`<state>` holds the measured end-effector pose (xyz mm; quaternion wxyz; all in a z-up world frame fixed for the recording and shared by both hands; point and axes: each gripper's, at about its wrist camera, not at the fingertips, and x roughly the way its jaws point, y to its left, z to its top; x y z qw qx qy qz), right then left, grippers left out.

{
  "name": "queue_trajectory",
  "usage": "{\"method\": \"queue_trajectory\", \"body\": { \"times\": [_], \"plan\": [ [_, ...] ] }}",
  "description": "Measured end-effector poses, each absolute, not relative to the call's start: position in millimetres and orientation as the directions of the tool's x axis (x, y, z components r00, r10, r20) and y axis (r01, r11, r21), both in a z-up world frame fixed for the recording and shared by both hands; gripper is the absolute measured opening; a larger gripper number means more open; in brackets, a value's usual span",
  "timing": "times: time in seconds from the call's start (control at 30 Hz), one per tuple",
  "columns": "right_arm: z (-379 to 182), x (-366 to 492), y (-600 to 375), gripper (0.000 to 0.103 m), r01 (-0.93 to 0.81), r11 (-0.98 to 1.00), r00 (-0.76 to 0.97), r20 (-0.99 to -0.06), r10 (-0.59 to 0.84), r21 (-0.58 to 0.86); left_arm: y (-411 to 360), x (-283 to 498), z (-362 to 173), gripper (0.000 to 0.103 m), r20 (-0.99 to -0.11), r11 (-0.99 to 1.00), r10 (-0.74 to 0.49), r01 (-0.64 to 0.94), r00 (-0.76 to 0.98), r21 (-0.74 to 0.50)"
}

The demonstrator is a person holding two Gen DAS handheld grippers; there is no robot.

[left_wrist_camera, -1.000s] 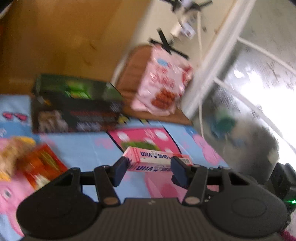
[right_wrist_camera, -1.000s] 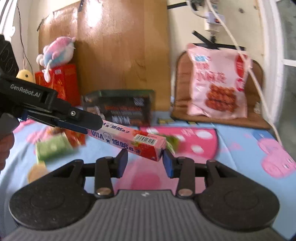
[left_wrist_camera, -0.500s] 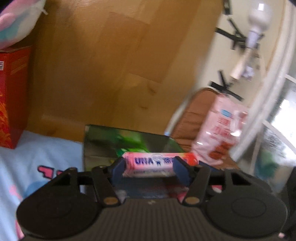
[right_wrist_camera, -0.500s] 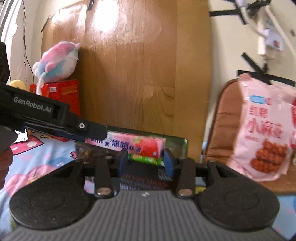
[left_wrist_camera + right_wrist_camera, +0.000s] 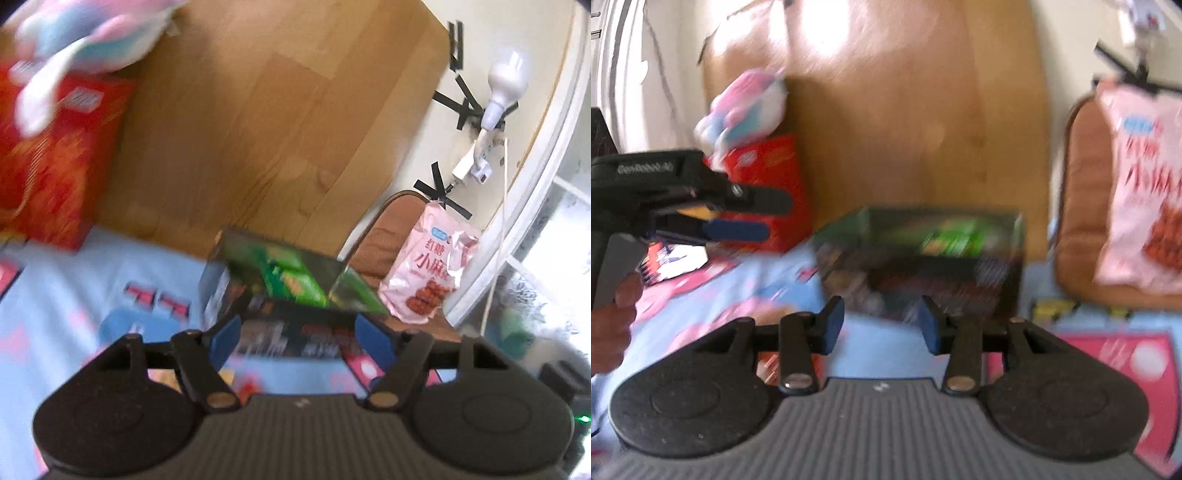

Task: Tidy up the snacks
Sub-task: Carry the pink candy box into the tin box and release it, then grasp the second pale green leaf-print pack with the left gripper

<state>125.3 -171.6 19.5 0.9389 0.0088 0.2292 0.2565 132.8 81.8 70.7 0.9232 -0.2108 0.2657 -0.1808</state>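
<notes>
Left claw point(image 5: 297, 338) spread wide, holding nothing; right claw point(image 5: 882, 325) likewise parted and bare. Dark open snack box point(image 5: 291, 291) just ahead on the cartoon-print sheet point(image 5: 92, 277), green packets point(image 5: 955, 236) inside

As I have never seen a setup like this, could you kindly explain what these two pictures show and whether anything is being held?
No robot arm is involved: a person carries a hand-held two-finger gripper in each hand, and each gripper has a fisheye camera looking forward along its blue-padded fingers. One picture looks over the left gripper, the other over the right gripper, which also sees the left one from the side. Both are open and hold nothing. Ahead, on the blue cartoon-print cloth, stands a dark open-topped cardboard box with green packets inside. A red carton with a pink-and-blue plush toy on it sits left; a pink snack bag leans at the right.
</notes>
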Motion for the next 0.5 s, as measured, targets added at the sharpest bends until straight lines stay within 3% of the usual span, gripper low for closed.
{"method": "queue_trajectory", "body": {
  "times": [0.07, 0.13, 0.5],
  "plan": [
    [13, 113, -165, 0.048, -0.546, 0.819, 0.689, -0.462, 0.559, 0.176, 95, 112, 61, 0.069, -0.428, 0.828, -0.467, 0.213, 0.774, -0.518],
    [8, 98, -153, 0.056, -0.602, 0.779, 0.633, -0.49, 0.599, 0.175, 104, 93, 54, 0.069, -0.433, 0.81, -0.491, 0.213, 0.756, -0.547],
    [-7, 73, -121, 0.057, -0.664, 0.678, 0.437, -0.572, 0.694, 0.316, 122, 35, 17, 0.067, -0.477, 0.771, -0.513, 0.139, 0.714, -0.621]
  ]
}}
